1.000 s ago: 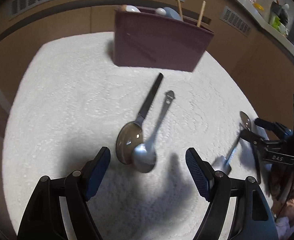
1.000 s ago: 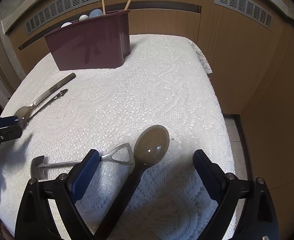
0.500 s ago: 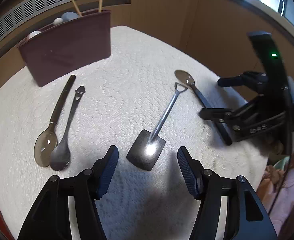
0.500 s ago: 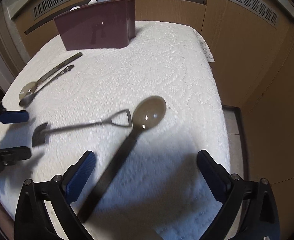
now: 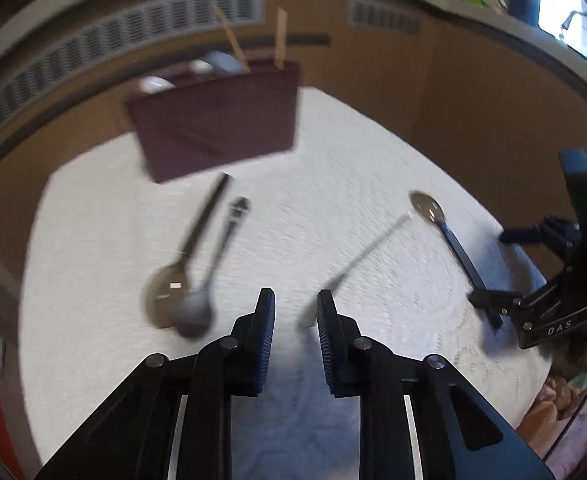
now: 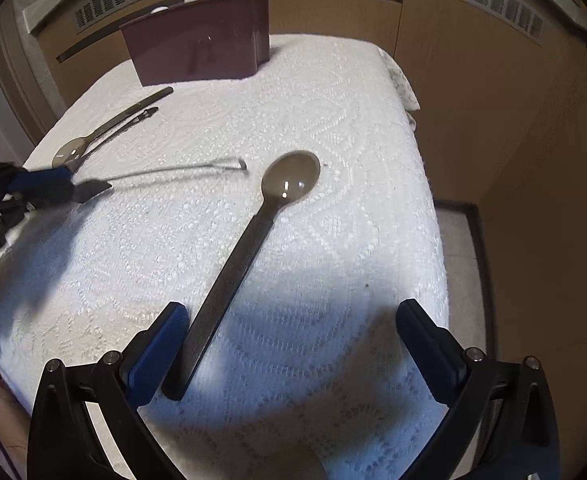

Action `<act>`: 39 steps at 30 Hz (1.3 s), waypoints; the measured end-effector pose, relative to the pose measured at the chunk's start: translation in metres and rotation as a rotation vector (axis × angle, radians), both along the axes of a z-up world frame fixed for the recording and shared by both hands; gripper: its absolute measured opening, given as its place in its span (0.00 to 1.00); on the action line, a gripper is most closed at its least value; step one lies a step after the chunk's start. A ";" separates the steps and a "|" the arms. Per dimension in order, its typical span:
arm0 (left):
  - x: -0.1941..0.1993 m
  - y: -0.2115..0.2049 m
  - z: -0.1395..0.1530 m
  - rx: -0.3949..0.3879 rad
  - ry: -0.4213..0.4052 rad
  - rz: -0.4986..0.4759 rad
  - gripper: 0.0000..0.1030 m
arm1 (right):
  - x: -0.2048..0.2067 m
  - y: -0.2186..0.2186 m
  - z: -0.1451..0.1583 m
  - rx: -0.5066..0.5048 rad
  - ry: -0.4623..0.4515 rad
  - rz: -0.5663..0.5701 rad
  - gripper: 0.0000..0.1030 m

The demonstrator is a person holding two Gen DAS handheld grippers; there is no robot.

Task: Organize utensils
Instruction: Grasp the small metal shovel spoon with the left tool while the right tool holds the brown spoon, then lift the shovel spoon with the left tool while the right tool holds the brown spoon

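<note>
My left gripper [image 5: 295,312] is shut on the blade end of a small metal shovel-shaped spoon [image 5: 367,252], which it holds tilted above the white lace cloth; it shows blurred in the right wrist view [image 6: 165,174]. My right gripper [image 6: 289,340] is open over the handle of a brown black-handled spoon [image 6: 289,178] lying on the cloth. Two more spoons [image 5: 185,280] lie side by side at the left, also in the right wrist view [image 6: 105,132]. A maroon utensil holder [image 5: 217,124] stands at the back with chopsticks and spoons in it.
The table [image 6: 333,92] drops off at the right edge toward wooden cabinet panels [image 6: 513,120]. The cabinet wall with vent grilles [image 5: 113,52] runs behind the holder. The right gripper [image 5: 545,280] shows at the right of the left wrist view.
My left gripper has closed on the shovel spoon's blade and lifted it off the cloth. My right gripper has drawn back along the brown spoon's handle, still open.
</note>
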State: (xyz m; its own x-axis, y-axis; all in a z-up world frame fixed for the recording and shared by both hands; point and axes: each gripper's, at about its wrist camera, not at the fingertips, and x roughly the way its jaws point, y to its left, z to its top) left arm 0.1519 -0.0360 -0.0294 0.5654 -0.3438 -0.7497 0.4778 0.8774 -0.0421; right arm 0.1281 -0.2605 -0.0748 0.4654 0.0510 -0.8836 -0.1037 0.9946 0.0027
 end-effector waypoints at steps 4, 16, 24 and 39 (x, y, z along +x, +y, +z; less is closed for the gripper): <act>0.003 0.036 0.002 0.022 -0.027 0.142 0.22 | 0.011 0.006 0.005 0.000 -0.001 0.007 0.98; 0.002 0.063 -0.017 -0.032 0.074 0.183 0.26 | 0.064 0.015 0.007 -0.029 -0.088 -0.128 0.30; -0.003 -0.016 -0.010 0.018 0.113 -0.191 0.55 | 0.023 -0.011 0.033 0.012 -0.154 -0.112 0.30; 0.009 -0.053 -0.028 0.172 0.121 -0.181 0.32 | 0.004 -0.023 0.040 0.046 -0.219 -0.129 0.30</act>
State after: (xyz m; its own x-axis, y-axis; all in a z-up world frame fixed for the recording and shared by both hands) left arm 0.1607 -0.0893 -0.0570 0.4089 -0.2933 -0.8641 0.6281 0.7774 0.0333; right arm 0.1318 -0.2836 -0.0346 0.6506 0.0165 -0.7593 0.0211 0.9990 0.0398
